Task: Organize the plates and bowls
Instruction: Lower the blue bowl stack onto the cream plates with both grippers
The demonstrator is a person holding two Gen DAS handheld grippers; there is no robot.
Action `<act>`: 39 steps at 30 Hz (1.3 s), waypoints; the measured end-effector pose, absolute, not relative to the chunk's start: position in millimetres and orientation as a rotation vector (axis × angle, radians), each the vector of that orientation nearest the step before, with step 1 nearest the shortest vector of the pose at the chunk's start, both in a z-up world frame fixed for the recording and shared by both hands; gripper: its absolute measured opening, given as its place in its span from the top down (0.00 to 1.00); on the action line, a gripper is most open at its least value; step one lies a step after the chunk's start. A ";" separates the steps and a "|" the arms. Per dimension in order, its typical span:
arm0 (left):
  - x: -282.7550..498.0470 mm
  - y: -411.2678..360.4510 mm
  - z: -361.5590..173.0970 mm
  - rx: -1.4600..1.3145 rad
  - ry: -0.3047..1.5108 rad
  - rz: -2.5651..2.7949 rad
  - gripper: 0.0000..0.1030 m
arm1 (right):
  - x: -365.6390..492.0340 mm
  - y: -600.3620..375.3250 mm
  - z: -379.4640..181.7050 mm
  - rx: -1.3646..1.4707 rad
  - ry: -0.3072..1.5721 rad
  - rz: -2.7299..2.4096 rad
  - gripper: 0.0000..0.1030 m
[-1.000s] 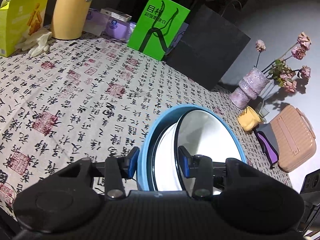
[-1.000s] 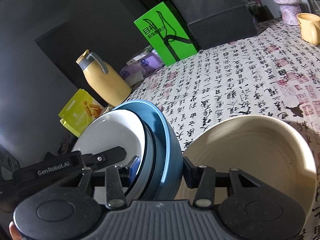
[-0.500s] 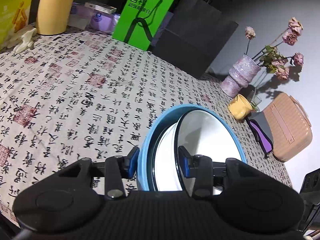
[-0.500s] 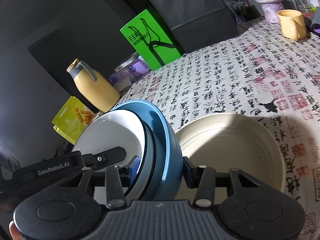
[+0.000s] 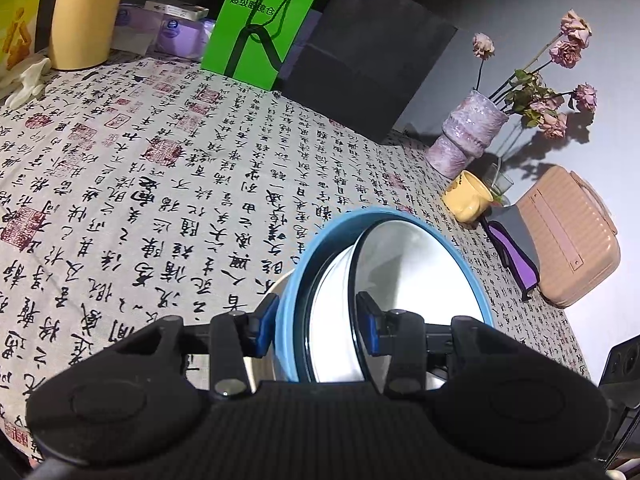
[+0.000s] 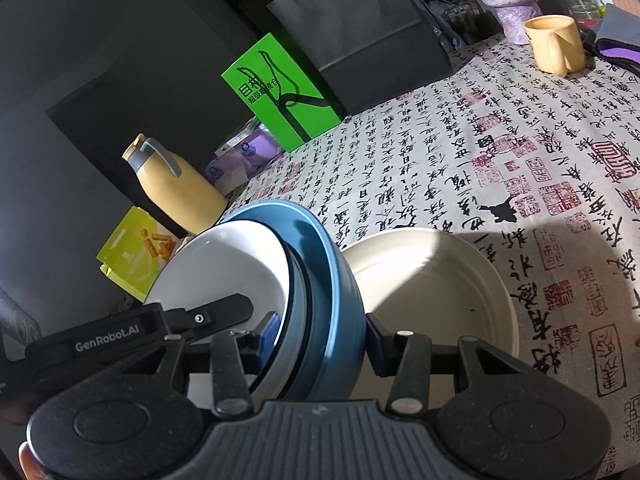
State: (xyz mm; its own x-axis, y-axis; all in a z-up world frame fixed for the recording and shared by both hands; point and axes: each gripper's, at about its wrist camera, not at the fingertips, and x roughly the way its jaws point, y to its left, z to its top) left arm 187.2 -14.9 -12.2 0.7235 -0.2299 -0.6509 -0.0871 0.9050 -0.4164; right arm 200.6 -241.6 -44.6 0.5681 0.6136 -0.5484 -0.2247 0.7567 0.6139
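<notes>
— Over the near edge of the desk [image 5: 168, 152], with its calligraphy-print cloth, both grippers have one stack between them: a round blue bowl [image 6: 320, 280] with a white bowl [image 6: 224, 276] nested inside it, carried tipped up on edge. The left gripper [image 5: 316, 320] has its jaws pinching one side of the stack's rims, and the right gripper [image 6: 322, 332] pinches the opposite side the same way.

— And where is it heading, do you reckon?

— I'd guess to the wide cream-coloured ceramic bowl [image 6: 432, 280] lying on the cloth just beside and below the stack. Nothing has been set into it yet.

— What worries you?

— The white bowl mostly. It only sits inside the blue one, and with the stack this steep it could slide out if either pinch loosens. Glazed rims are slippery, and each grip is on a thin edge.

— Anything else?

— The two hands must move as one. If one runs ahead, the stack twists and may lever out of the other jaws. Coming down too hard, the blue rim could knock the cream bowl and shove it across the cloth. The yellow ceramic mug [image 6: 554, 44] and the purple textured vase [image 5: 468, 136] stand well apart, so I don't fear for those.
</notes>
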 end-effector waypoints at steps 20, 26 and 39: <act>202.6 -38.6 -31.7 -0.426 0.824 -0.111 0.60 | 205.1 -264.0 -63.1 0.549 0.852 0.464 0.57; 207.4 -41.2 -36.2 -0.424 0.836 -0.112 0.60 | 209.0 -266.3 -67.2 0.550 0.859 0.460 0.57; 215.4 -43.3 -43.4 -0.410 0.862 -0.104 0.60 | 217.8 -267.9 -78.4 0.566 0.882 0.458 0.57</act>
